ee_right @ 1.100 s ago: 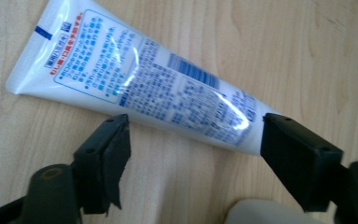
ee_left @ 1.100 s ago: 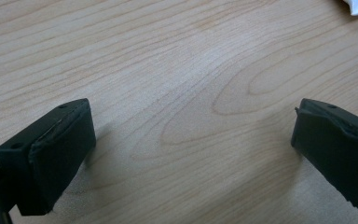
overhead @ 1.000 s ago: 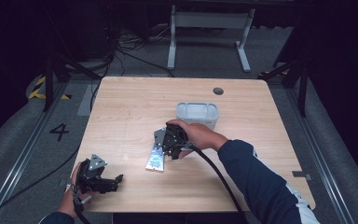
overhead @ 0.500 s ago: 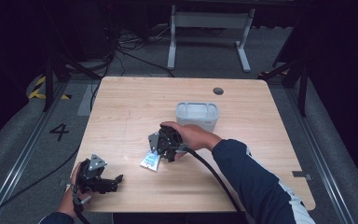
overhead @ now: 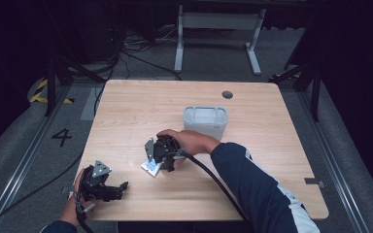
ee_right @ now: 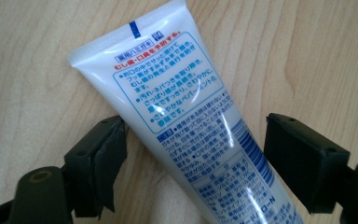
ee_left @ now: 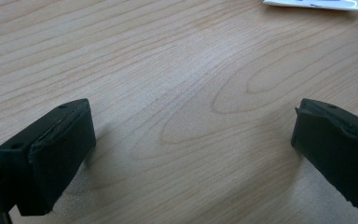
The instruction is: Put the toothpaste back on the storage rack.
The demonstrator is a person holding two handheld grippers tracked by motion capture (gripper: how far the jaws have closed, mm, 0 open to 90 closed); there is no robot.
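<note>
In the right gripper view, the right gripper (ee_right: 193, 154) stands with its two black jaws wide apart, and a white plastic tube printed with blue and red writing (ee_right: 182, 116) lies on the wood between them. The left jaw's pad is at or just beside the tube's edge, and a gap of bare wood shows between the tube and the right jaw, so the tube is straddled, not clamped. These jaws have just been opening. The tube's flat crimped end points to the upper left of that frame, and its body runs down to the lower right. In the high view, the right gripper (overhead: 159, 154) sits a little left of the frame's centre, over the tube (overhead: 151, 167), on the light wooden table (overhead: 272, 145). A pale grey, round-cornered plastic container (overhead: 205, 121) stands just above and to the right of the hand. The left gripper (overhead: 108, 187) rests at the lower left of the high view, well apart from the tube. In the left gripper view, its jaws are spread wide over bare wood with nothing between them (ee_left: 191, 140).
</note>
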